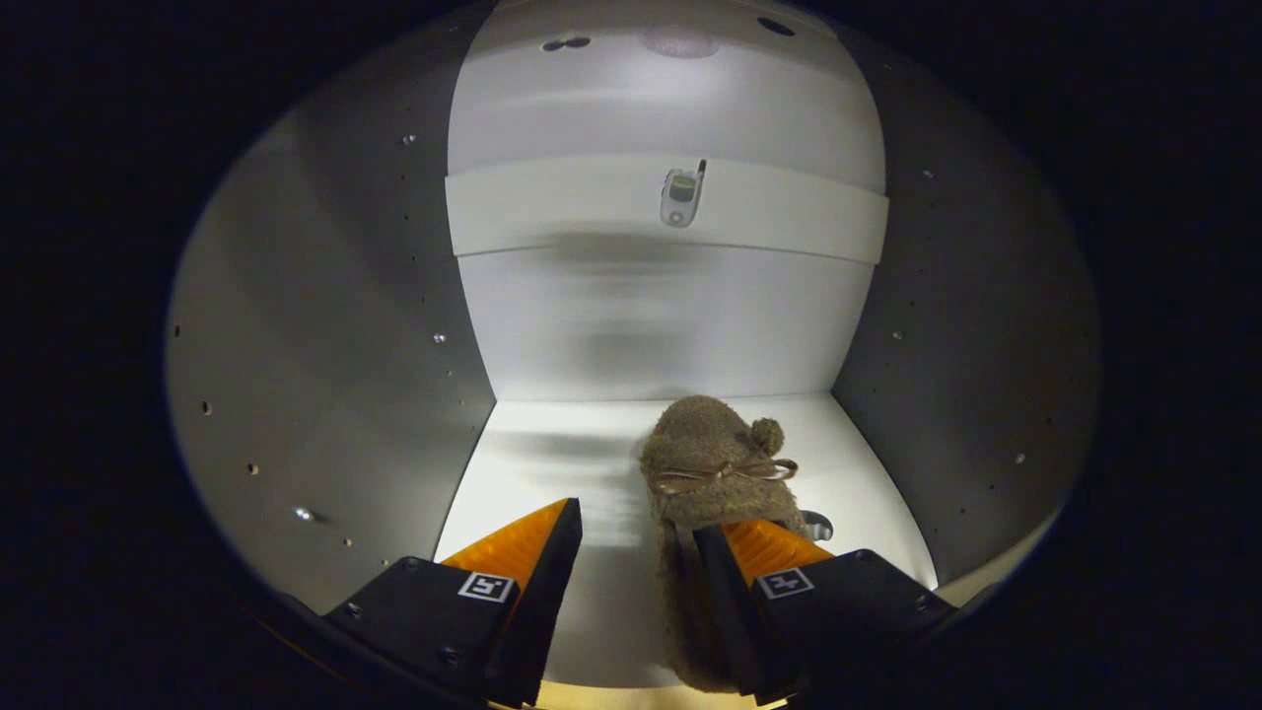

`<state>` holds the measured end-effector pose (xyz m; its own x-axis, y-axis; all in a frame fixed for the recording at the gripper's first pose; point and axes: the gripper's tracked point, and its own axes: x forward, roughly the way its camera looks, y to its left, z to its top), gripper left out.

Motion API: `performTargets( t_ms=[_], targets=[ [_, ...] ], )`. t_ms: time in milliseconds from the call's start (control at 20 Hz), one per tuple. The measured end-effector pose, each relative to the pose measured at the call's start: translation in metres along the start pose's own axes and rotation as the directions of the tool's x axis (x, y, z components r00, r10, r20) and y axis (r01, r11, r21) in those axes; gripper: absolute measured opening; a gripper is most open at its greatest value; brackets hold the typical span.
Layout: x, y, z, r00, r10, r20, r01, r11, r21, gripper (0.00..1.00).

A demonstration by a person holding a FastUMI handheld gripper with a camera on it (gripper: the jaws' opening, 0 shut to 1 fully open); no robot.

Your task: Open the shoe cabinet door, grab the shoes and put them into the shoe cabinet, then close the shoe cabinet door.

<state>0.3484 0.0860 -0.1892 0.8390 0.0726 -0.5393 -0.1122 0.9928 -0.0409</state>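
A brown fuzzy shoe (710, 459) with a thin ribbon bow and a small pompom lies on the white floor (552, 454) inside the shoe cabinet, toe pointing to the back wall. My gripper (636, 521) reaches into the cabinet and is open. The shoe's rear part rests against the inner side of the right finger (725, 592), while the left finger (537, 582) stands apart from it with bare floor showing in the gap. The shoe's heel end is hidden behind the right finger.
The cabinet's grey side walls (325, 335) with rows of small holes close in on both sides. A white cross rail (552, 207) with a metal fitting (682, 195) spans the back wall. Floor space lies left of the shoe.
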Motion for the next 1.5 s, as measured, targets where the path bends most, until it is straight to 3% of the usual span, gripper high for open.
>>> performTargets(
  t_ms=[300,400,900,1300,1500],
  targets=[
    [-0.074,0.0,0.018,0.991,-0.009,0.137,0.008,1.0,0.013,0.76],
    [-0.104,-0.001,0.022,0.983,-0.012,0.183,0.01,1.0,0.012,0.84],
    [-0.276,-0.022,0.001,0.938,0.022,0.345,-0.039,0.998,0.043,0.84],
    [-0.421,-0.09,-0.05,0.912,0.025,0.41,-0.046,0.998,0.043,0.9],
    [-0.482,-0.145,-0.074,0.888,-0.017,0.459,0.001,0.999,0.034,0.9]
  ],
)
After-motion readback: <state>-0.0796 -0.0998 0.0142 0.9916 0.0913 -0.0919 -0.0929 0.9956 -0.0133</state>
